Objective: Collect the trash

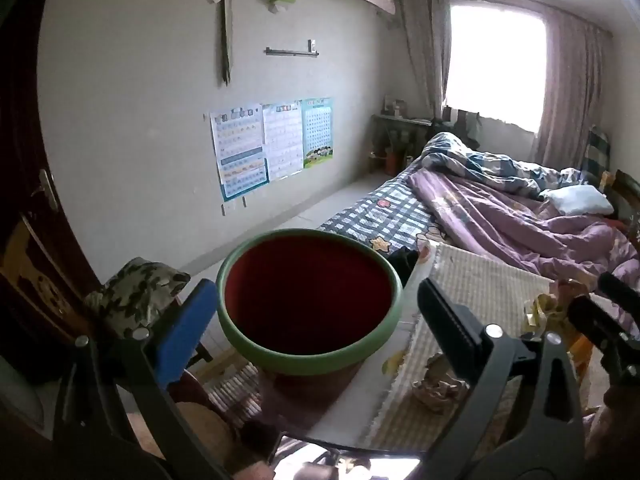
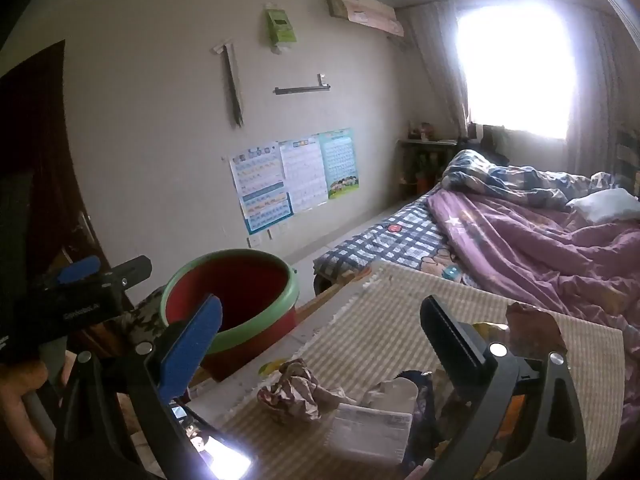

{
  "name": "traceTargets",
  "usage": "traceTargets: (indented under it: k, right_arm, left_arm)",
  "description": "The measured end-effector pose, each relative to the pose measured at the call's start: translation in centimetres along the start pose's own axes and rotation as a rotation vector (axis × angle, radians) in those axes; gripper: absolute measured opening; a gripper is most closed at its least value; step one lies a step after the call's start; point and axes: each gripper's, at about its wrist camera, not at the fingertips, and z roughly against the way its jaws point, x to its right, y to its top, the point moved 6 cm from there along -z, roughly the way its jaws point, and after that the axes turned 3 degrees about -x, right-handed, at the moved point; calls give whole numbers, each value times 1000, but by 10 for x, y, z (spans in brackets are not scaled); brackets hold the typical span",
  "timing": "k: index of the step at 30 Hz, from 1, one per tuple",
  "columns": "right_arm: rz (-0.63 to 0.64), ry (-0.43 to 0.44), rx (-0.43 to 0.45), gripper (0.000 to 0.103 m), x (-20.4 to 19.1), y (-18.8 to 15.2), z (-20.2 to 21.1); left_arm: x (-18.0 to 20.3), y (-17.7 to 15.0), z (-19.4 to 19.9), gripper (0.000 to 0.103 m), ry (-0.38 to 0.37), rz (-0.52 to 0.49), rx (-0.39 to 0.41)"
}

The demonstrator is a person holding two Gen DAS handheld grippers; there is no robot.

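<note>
Room: bedroom with a rumpled purple quilt (image 2: 532, 248) on the bed and a beige striped woven mat (image 2: 400, 312) laid over the near end, under both our tongs.
Bin: red plastic bucket with a green rim (image 1: 310, 300) sits just ahead of our left gripper (image 1: 316, 320), framed between its fingers but untouched.
Trash: crumpled brownish paper wad (image 2: 296, 392) lies on the mat, low between the fingers of our right gripper (image 2: 320, 340); a flat white printed wrapper (image 2: 368, 428) lies just beside it.
Tongs: both stand wide open, holding nothing.
Advice: we judge the wad the easiest first pick; we should dip lower, straddle it squarely, close firmly, then carry it across to the bucket.
</note>
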Motion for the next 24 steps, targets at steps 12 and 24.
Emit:
traceTargets:
  k: [12,24]
  right_arm:
    - [24,-26,-9,96,-7,1,0]
    - [18,-88,-18,96,2,-2,-1]
  left_arm:
    - [2,2,-1,98,-40,1,-2]
    - [5,-4,-9,98,-57,8,-35]
